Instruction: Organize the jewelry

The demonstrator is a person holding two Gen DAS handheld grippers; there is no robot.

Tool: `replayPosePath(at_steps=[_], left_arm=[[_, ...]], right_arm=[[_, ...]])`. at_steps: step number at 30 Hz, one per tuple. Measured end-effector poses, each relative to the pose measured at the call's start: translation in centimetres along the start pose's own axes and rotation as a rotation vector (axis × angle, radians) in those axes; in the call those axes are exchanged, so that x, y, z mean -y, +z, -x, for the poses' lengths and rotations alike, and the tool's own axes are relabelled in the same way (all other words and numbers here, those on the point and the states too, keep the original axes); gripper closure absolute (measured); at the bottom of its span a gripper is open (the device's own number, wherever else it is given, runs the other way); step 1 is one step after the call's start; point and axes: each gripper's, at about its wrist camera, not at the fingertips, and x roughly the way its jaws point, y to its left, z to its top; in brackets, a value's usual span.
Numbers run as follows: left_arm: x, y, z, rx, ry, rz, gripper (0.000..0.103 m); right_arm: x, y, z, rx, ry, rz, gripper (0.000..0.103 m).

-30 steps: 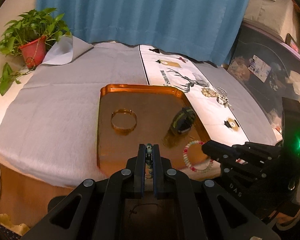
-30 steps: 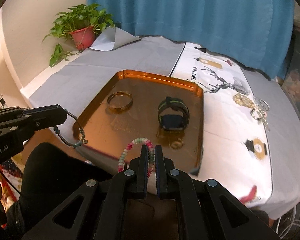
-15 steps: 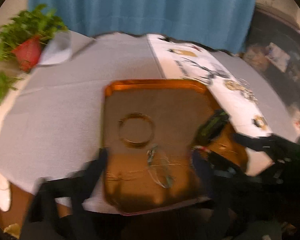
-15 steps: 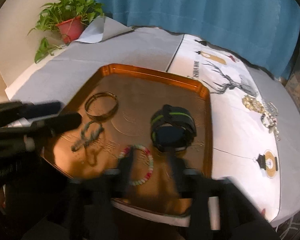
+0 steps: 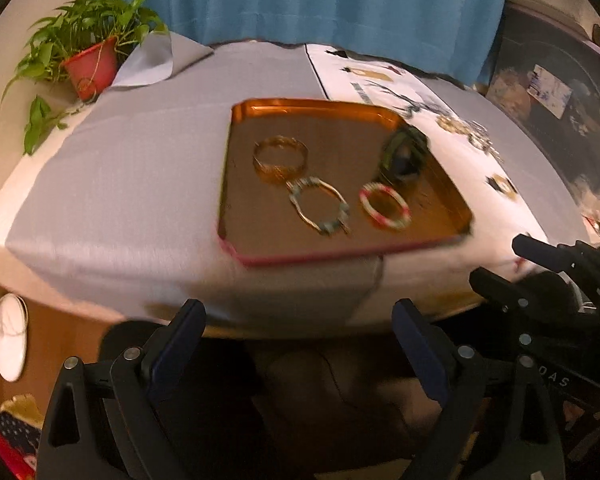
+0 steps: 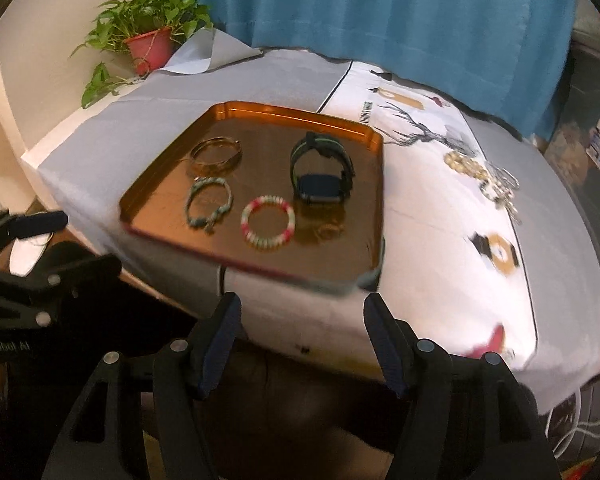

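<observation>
A copper tray (image 5: 236, 120) (image 6: 376, 216) sits on the table. In it lie a gold bangle (image 5: 280, 156) (image 6: 216, 154), a teal beaded bracelet (image 5: 320, 206) (image 6: 209, 206), a pink and white bead bracelet (image 5: 385, 210) (image 6: 267, 222), a dark watch (image 5: 404, 156) (image 6: 322, 174) and a small ring (image 6: 329, 230). My left gripper (image 5: 298, 328) is open and empty, off the table's near edge. My right gripper (image 6: 302, 328) is open and empty, also short of the near edge.
More jewelry, pale beads and silver chains (image 6: 486, 178) (image 5: 466, 132), lies on the white printed cloth (image 6: 432, 216) right of the tray. A potted plant (image 5: 88, 60) (image 6: 148, 40) stands at the far left corner. A blue curtain (image 6: 380, 12) hangs behind.
Both grippers opened and pulled back from the tray. The teal bracelet left my left gripper and the pink and white bracelet left my right; both now lie in the tray.
</observation>
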Motion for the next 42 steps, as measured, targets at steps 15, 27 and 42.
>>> replayPosePath(at_steps=[15,27,42], left_arm=[[5.0,-2.3,8.1,0.132,0.031,-0.087,0.01],[5.4,-3.1,9.9,0.159,0.042,-0.088,0.01],[5.7,-2.8,9.8,0.154,0.054,-0.09,0.01]], right_arm=[[0.7,-3.5,9.6,0.158,-0.032,-0.021,0.035],[1.1,-4.7,10.8,0.16,-0.033,-0.039,0.034],[2.2,-4.8,10.3,0.156,-0.036,-0.062,0.034]])
